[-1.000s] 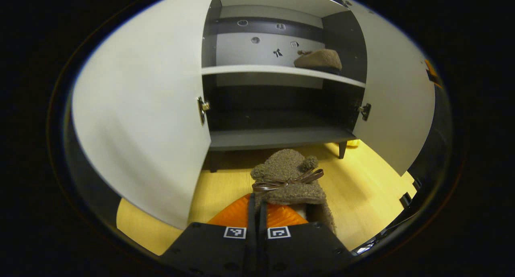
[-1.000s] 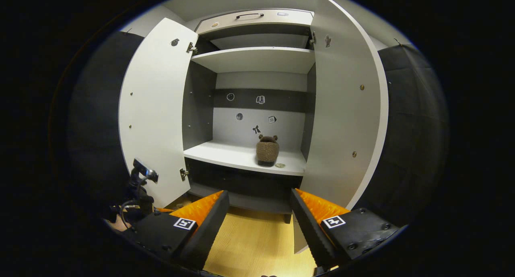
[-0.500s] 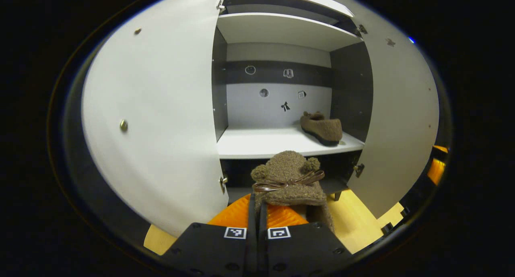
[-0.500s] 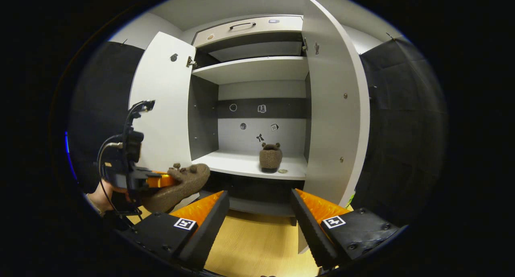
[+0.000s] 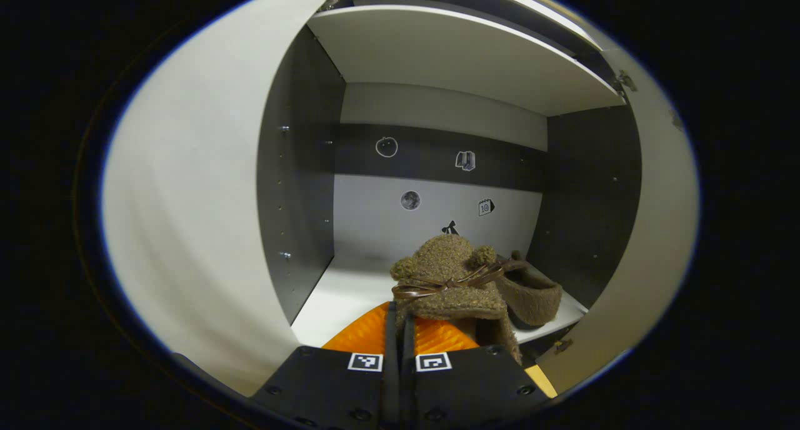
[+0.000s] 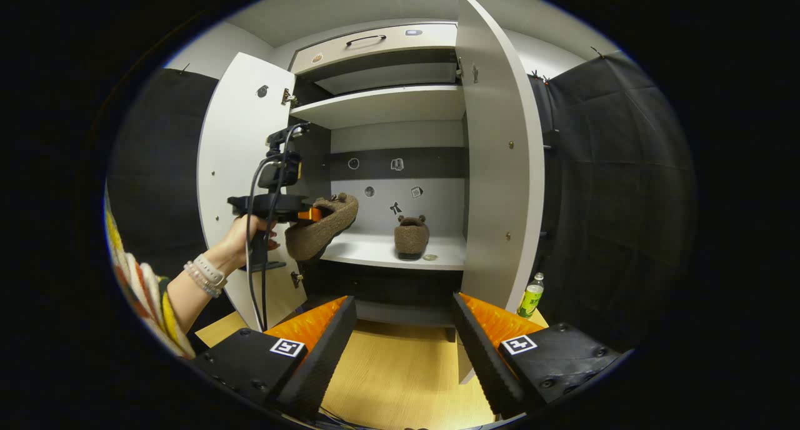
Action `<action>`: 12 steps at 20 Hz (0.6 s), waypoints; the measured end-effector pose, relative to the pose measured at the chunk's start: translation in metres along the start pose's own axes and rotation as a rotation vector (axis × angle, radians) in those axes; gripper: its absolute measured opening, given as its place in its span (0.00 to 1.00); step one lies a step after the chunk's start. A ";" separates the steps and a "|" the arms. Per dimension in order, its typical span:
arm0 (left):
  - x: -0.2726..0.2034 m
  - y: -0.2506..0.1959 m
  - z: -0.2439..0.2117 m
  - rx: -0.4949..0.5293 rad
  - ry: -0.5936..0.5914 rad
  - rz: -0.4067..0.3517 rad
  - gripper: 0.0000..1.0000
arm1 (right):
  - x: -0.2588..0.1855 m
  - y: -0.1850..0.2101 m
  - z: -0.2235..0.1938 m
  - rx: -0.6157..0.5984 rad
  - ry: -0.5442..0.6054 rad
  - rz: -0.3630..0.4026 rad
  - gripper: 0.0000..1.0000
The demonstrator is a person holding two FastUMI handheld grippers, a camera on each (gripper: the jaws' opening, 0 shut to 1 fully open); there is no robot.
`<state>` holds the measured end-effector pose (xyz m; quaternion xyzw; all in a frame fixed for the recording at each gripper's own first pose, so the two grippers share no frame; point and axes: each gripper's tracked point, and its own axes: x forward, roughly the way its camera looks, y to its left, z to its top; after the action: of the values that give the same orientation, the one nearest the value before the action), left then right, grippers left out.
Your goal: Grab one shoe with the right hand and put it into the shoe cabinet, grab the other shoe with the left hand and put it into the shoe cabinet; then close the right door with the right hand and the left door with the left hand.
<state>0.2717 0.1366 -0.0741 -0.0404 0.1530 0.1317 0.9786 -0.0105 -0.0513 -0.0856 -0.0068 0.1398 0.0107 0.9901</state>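
Left gripper point(image 5: 400, 320) at bottom centre of its own view: we see the jaws pressed together on the heel edge of a fuzzy brown shoe point(image 5: 451, 280), gripped tight. The shoe's toe, with two pompom ears and a dark bow, points ahead into the shoe cabinet point(image 5: 300, 186).

In the right gripper view the same left gripper point(image 6: 309, 214) sits left of centre, held by a hand point(image 6: 240, 236) with beaded bracelets on the wrist and a striped sleeve at the lower left edge. There the held shoe point(image 6: 322, 227) hangs in the air at the cabinet mouth, just above the front edge of the white shelf point(image 6: 375, 252), sole not touching it as far as we can tell.

Second shoe point(image 6: 411, 236) rests on that shelf, right of centre, toe toward the back wall; in the left gripper view it point(image 5: 531, 295) shows just right of and behind the held one.

Right gripper point(image 6: 403, 349) at the bottom of its view: fingers spread wide, nothing between them, well back from the cabinet over the wooden floor point(image 6: 400, 380).

Left door point(image 6: 240, 167) and right door point(image 6: 500, 155) both stand open. A green bottle point(image 6: 530, 297) stands on the floor at lower right, beside the right door.
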 end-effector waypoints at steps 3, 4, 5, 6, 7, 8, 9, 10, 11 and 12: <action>0.060 0.003 0.007 -0.009 0.025 -0.001 0.05 | -0.002 -0.009 0.001 -0.002 0.011 -0.029 0.98; 0.080 0.006 0.006 0.004 0.033 0.013 0.06 | -0.003 -0.012 0.001 -0.010 0.011 -0.040 0.98; 0.097 0.008 0.004 0.019 0.046 0.031 0.05 | -0.003 -0.014 0.004 -0.015 0.008 -0.044 0.98; 0.110 0.010 -0.001 0.031 0.064 0.046 0.05 | -0.004 -0.015 0.006 -0.017 0.003 -0.048 0.98; 0.123 0.010 -0.008 0.044 0.086 0.055 0.05 | -0.004 -0.017 0.008 -0.019 -0.003 -0.051 0.98; 0.132 0.005 -0.016 0.058 0.108 0.057 0.04 | -0.004 -0.018 0.009 -0.023 -0.004 -0.056 0.98; 0.141 0.003 -0.024 0.074 0.132 0.062 0.05 | -0.003 -0.020 0.008 -0.026 0.004 -0.060 0.98; 0.148 0.003 -0.029 0.090 0.148 0.067 0.05 | -0.003 -0.022 0.006 -0.028 0.014 -0.066 0.98; 0.153 0.003 -0.032 0.096 0.155 0.071 0.05 | -0.002 -0.025 0.004 -0.031 0.022 -0.076 0.98; 0.155 0.002 -0.032 0.093 0.152 0.074 0.05 | -0.002 -0.028 0.002 -0.031 0.030 -0.085 0.98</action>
<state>0.4044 0.1732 -0.1529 0.0010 0.2340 0.1569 0.9595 -0.0111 -0.0794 -0.0828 -0.0283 0.1541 -0.0291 0.9872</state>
